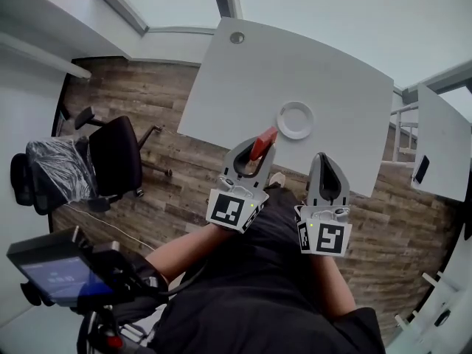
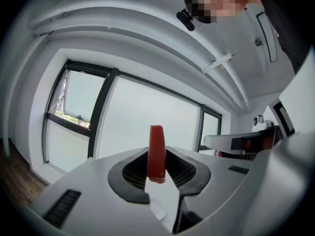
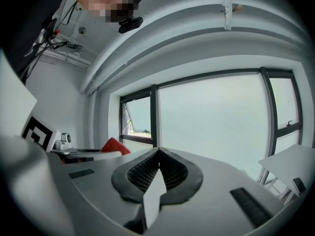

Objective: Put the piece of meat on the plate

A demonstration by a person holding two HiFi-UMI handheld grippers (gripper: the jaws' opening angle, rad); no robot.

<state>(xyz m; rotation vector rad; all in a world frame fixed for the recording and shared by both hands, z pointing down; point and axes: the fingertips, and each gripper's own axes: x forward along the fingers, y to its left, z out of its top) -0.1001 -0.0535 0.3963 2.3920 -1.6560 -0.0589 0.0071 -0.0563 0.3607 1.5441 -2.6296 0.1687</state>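
A flat red piece of meat stands on edge between the jaws of my left gripper, which is shut on it just over the near edge of the white table. In the left gripper view the meat sticks up from the left gripper, pinched by both pads. A white round plate lies on the table just beyond and to the right of the meat. My right gripper hangs beside the left one, shut and empty, its tips meeting in the right gripper view. That view also shows the meat at its left.
A black office chair stands on the wood floor to the left. A second white table with a dark phone is at the right. A device with a blue screen sits at lower left. Large windows lie ahead.
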